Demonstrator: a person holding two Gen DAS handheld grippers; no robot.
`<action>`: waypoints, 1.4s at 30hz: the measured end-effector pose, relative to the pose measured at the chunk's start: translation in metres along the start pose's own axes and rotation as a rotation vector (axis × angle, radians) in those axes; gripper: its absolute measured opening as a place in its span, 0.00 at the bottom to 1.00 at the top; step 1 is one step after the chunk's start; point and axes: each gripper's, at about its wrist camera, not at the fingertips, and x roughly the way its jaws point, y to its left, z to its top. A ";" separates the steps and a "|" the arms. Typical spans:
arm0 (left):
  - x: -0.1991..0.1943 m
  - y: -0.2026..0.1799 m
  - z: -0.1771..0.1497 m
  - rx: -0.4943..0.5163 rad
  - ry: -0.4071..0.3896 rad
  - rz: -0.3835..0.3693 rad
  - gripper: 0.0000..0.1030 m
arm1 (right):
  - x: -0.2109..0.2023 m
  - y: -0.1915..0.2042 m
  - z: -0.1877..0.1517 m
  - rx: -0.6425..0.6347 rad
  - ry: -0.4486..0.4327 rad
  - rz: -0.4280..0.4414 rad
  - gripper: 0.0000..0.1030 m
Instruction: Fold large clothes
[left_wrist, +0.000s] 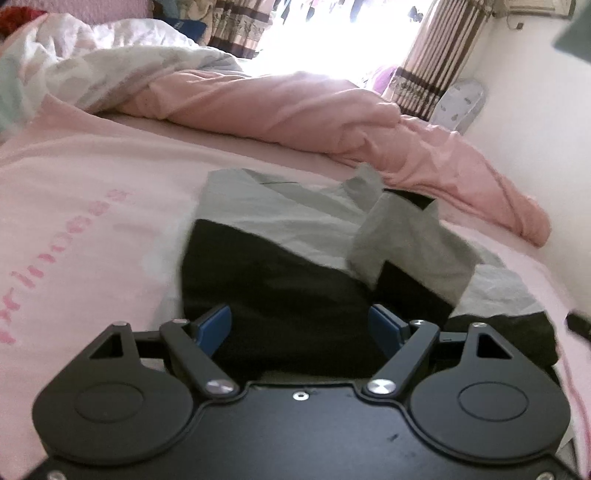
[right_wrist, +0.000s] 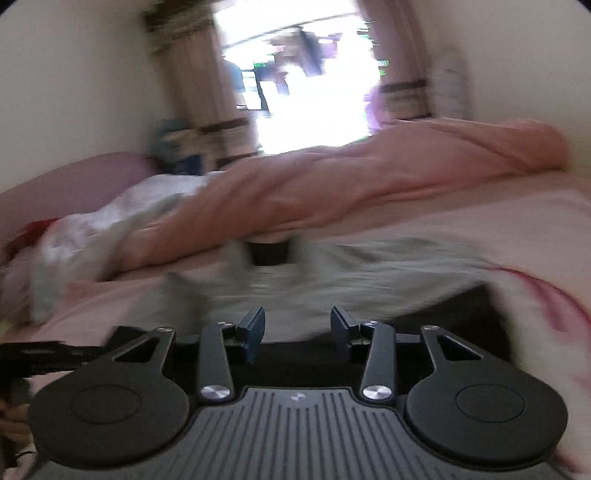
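Note:
A grey and black garment (left_wrist: 295, 229) lies spread on the pink bed sheet (left_wrist: 92, 206), with a grey flap (left_wrist: 410, 243) folded over its right part. My left gripper (left_wrist: 300, 326) hovers open over the garment's black near part, nothing between its blue pads. In the blurred right wrist view the same garment (right_wrist: 332, 280) lies across the bed ahead. My right gripper (right_wrist: 297, 326) stands open above its near edge, and nothing shows between its pads.
A rolled pink duvet (left_wrist: 332, 114) lies along the far side of the bed, with a white patterned quilt (left_wrist: 110, 48) at the far left. A bright window with striped curtains (left_wrist: 436, 62) is behind. A white wall (left_wrist: 535, 129) runs along the right.

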 end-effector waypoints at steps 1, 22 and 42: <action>0.002 -0.006 0.001 0.001 -0.003 -0.009 0.79 | -0.002 -0.014 -0.001 0.040 0.016 -0.018 0.48; 0.099 -0.155 -0.027 0.423 -0.018 0.181 0.33 | 0.024 -0.080 -0.018 0.196 0.073 -0.041 0.48; 0.019 0.011 -0.011 -0.224 0.043 0.029 0.80 | 0.019 -0.059 -0.018 0.167 0.072 -0.021 0.48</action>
